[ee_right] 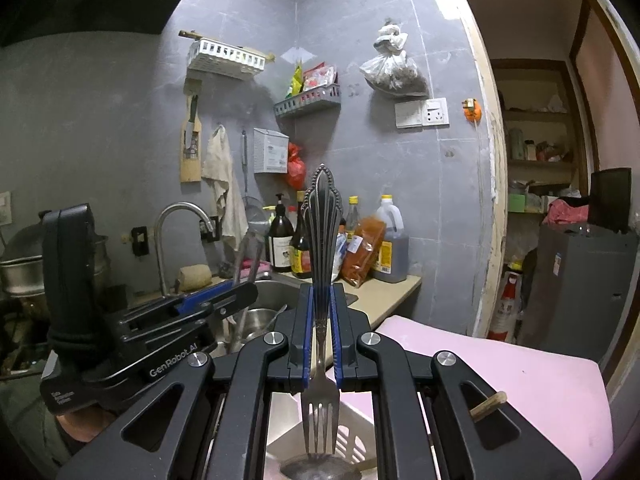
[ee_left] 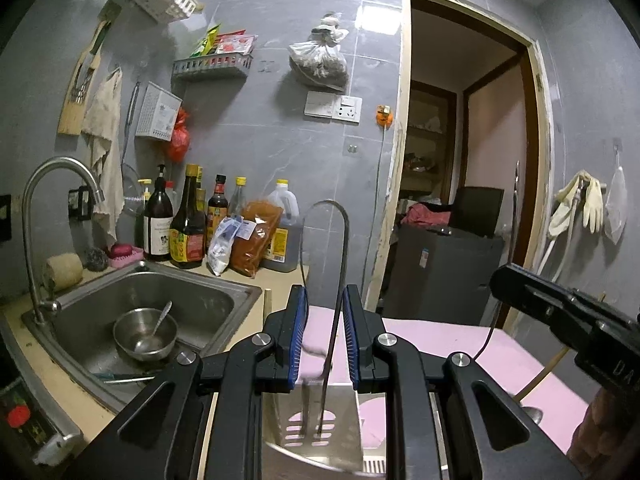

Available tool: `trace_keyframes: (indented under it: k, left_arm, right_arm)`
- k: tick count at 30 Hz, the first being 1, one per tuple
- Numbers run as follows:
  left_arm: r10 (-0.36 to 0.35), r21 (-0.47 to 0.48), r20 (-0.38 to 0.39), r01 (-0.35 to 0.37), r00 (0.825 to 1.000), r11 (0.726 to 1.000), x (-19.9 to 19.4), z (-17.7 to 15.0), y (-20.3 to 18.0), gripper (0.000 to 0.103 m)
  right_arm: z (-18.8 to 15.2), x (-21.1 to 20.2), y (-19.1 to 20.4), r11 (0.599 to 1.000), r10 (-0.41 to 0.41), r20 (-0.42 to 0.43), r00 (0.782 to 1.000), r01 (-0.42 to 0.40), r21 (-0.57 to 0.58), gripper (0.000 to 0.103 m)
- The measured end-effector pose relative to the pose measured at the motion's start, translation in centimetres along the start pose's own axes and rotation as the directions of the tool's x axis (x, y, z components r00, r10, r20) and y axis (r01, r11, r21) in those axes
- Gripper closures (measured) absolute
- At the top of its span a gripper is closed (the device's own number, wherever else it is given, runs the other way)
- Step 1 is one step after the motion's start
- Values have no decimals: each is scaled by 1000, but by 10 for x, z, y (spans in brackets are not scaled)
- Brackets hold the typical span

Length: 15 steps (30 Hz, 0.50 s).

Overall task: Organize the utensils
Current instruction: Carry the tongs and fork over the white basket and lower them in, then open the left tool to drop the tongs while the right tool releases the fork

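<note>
My left gripper (ee_left: pixel 325 332) is shut on a thin metal utensil with a hooked handle (ee_left: pixel 338 280); its slotted blade (ee_left: pixel 312 424) hangs below the jaws over the pink mat (ee_left: pixel 440 344). My right gripper (ee_right: pixel 320 340) is shut on an ornate silver fork (ee_right: pixel 320 264), held upright with tines down, just above a white slotted utensil basket (ee_right: pixel 352 436). The right gripper shows at the right edge of the left wrist view (ee_left: pixel 560 312); the left gripper shows at the left of the right wrist view (ee_right: pixel 160 320).
A steel sink (ee_left: pixel 160 292) holds a bowl with a spoon (ee_left: pixel 146 334), with a tap (ee_left: pixel 52 216) beside it. Sauce bottles (ee_left: pixel 188 224) stand against the wall. A wooden-handled utensil (ee_right: pixel 488 402) lies on the pink mat. A doorway (ee_left: pixel 460 160) opens at right.
</note>
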<state>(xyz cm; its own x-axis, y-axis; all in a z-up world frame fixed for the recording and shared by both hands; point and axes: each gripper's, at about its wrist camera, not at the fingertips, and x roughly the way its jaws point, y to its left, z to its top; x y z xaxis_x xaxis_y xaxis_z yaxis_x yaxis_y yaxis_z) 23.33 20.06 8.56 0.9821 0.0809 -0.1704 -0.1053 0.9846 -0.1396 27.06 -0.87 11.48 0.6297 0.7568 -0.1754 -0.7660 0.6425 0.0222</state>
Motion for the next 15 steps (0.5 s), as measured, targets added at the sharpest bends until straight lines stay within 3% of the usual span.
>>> trace_keyframes:
  k: [15]
  left_arm:
    - [-46,-78,-43,43,998,996,-3,0,12,87]
  right_arm:
    - [1,6,-2,1000,-8,-17,1000,8,10,98]
